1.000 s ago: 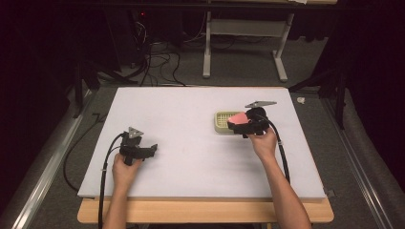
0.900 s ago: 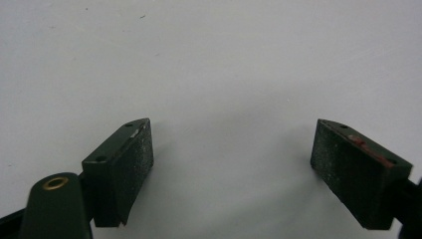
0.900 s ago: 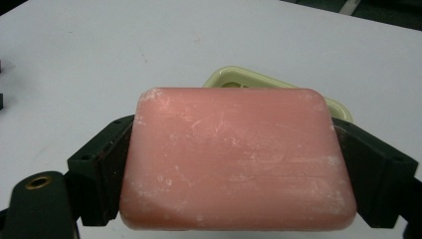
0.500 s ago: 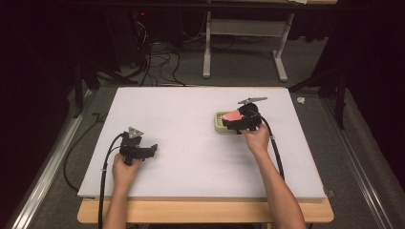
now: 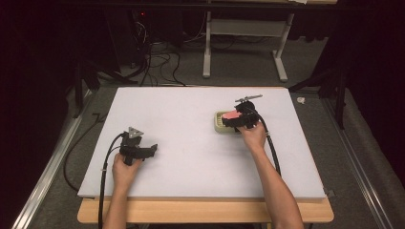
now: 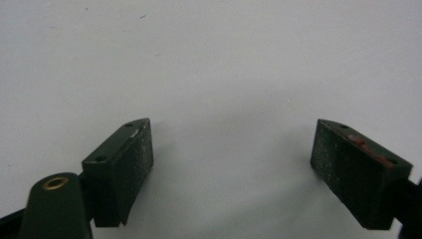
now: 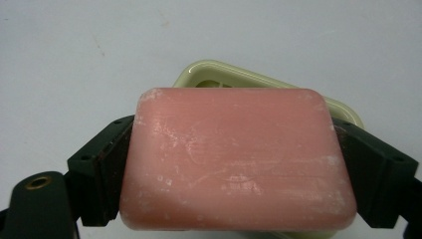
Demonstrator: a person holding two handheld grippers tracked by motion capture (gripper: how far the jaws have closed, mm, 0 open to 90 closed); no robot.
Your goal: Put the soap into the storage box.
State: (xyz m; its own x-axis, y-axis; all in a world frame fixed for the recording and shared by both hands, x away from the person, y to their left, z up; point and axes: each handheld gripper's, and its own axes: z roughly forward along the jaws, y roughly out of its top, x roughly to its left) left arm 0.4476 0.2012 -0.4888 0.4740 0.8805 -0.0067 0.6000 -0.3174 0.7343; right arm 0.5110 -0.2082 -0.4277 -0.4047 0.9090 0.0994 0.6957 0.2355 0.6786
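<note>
Soap (image 7: 238, 159) sits clamped by its short ends in the right hand-held gripper (image 5: 237, 118), just above the pale dish (image 7: 278, 84) on the counter (image 5: 191, 119). Best to lower it level and centred before letting go; the left hand-held gripper (image 6: 234, 169) rests wide open and empty, well apart.

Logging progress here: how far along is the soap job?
Done: the right gripper is shut on the pink soap bar. In hand: the bar is held over the pale green soap dish. Left: lowering and releasing it. The left gripper rests open on the table.
</note>
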